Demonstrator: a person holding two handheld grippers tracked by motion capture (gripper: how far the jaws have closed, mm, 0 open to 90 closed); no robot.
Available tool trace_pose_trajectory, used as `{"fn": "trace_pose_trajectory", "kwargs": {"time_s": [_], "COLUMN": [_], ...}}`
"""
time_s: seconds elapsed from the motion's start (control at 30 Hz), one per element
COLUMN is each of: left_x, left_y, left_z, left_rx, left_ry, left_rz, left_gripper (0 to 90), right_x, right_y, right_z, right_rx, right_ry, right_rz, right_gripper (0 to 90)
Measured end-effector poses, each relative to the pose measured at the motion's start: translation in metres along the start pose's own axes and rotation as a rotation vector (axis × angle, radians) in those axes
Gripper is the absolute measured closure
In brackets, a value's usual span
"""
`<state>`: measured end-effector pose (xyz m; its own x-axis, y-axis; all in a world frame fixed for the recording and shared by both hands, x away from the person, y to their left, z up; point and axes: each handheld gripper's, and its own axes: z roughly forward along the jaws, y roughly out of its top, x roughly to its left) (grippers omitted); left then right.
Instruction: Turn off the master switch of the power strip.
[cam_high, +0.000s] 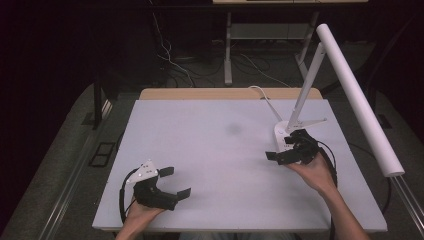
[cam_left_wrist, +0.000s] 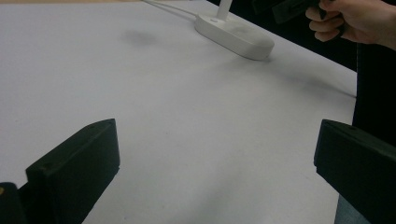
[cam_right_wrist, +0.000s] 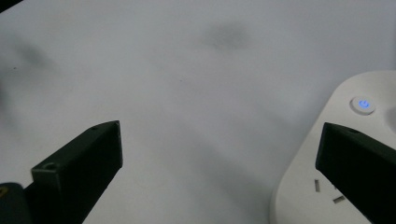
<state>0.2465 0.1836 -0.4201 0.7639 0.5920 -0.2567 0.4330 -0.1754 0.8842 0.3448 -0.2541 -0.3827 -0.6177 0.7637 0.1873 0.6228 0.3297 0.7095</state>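
Two claws were in play, and the right claw (cam_high: 281, 150) was by far the nearer to the desk lamp's base (cam_high: 283, 134). Seen from above, the base lay just beyond that claw, at roughly 12 o'clock from its tips, close beside them; contact could not be confirmed. In the right gripper view the base (cam_right_wrist: 327, 168) sat at 4 o'clock, partly behind the right-hand jaw, with the power button (cam_right_wrist: 363, 104) at about 2 o'clock. The jaws stood spread wide with nothing between them.

The left claw (cam_high: 176, 182) rested near the front left of the surface (cam_high: 210, 150), well apart from the lamp. Its jaws were likewise spread and empty. From the left gripper view the base (cam_left_wrist: 233, 33) lay far off at 1 o'clock.

Lamp description: a white, flat, rounded base, elongated, its long axis running roughly toward and away from the person. The button glowed blue. A slim white arm (cam_high: 306, 85) rose from the base, leaning toward 1 o'clock, and carried a long white tubular head (cam_high: 357, 95) that ran diagonally from the far side toward the near right edge. A white cord (cam_high: 265, 97) trailed off the far edge.

Judgement: the coming move likely required a short advance of the right claw toward the button.
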Motion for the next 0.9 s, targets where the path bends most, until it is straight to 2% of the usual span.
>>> {"fn": "trace_pose_trajectory", "kwargs": {"time_s": [0.43,0.8,0.9], "left_x": [0.000,0.001,0.001], "left_y": [0.000,0.000,-0.001], "left_z": [0.000,0.000,0.000], "left_rx": [0.004,0.011,0.013], "left_ry": [0.000,-0.003,-0.004], "left_rz": [0.004,0.006,0.006], "left_gripper": [0.0,0.0,0.0], "right_x": [-0.005,-0.009,-0.009], "right_y": [0.020,0.035,0.038], "right_z": [0.006,0.017,0.019], "right_rx": [0.015,0.059,0.061], "right_ry": [-0.020,-0.074,-0.082], "right_rz": [0.001,0.005,-0.010], "right_gripper": [0.0,0.0,0.0]}}
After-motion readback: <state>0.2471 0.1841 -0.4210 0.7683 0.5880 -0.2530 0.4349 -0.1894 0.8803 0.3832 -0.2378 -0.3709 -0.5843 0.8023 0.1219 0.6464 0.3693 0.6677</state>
